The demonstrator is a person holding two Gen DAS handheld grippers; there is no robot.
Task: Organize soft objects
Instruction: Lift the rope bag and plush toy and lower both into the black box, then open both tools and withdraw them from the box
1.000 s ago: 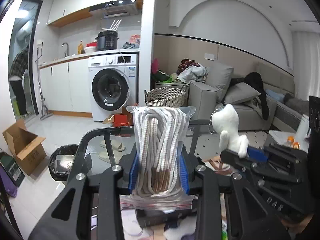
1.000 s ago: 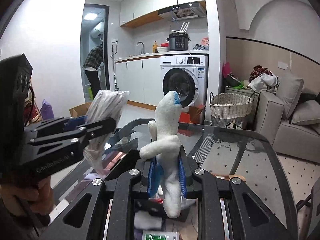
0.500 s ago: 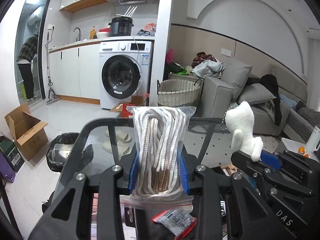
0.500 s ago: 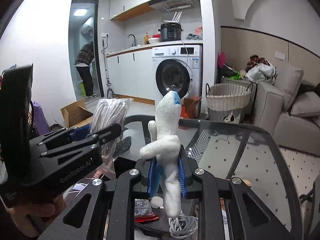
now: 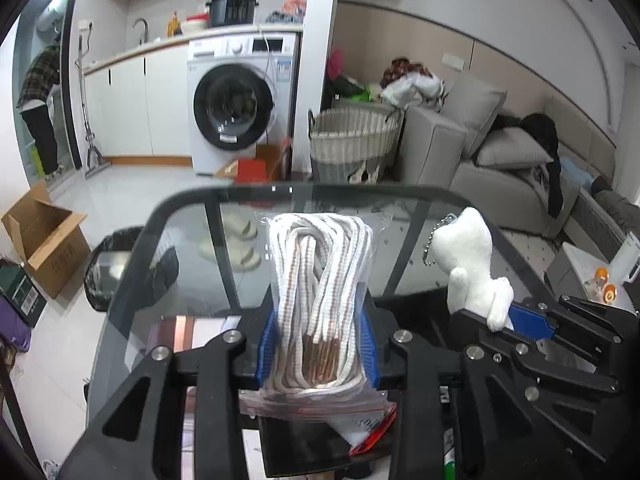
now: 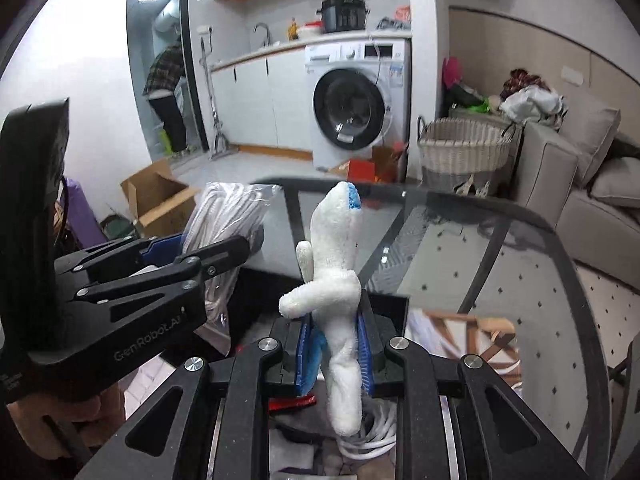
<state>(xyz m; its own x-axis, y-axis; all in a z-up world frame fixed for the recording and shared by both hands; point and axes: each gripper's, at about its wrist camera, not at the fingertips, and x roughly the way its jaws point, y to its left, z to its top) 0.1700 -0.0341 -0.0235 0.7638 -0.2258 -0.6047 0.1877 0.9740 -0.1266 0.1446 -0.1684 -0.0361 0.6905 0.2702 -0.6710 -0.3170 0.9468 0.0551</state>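
White cord with brown flecks, coiled inside a clear zip bag (image 5: 320, 300), is clamped upright between the blue-padded fingers (image 5: 267, 344) of your left gripper (image 5: 318, 352), held above the glass table (image 5: 192, 248). Your right gripper (image 6: 332, 354) has its fingers (image 6: 365, 354) closed on the lower body of a white plush toy (image 6: 334, 280), which stands upright with a blue patch at its top. In the left wrist view, the toy (image 5: 470, 264) shows a ball chain near its head and sits just right of the bag. The two grippers are side by side, near each other. A wicker basket (image 5: 354, 136) and washing machine (image 5: 240, 104) stand beyond the table.
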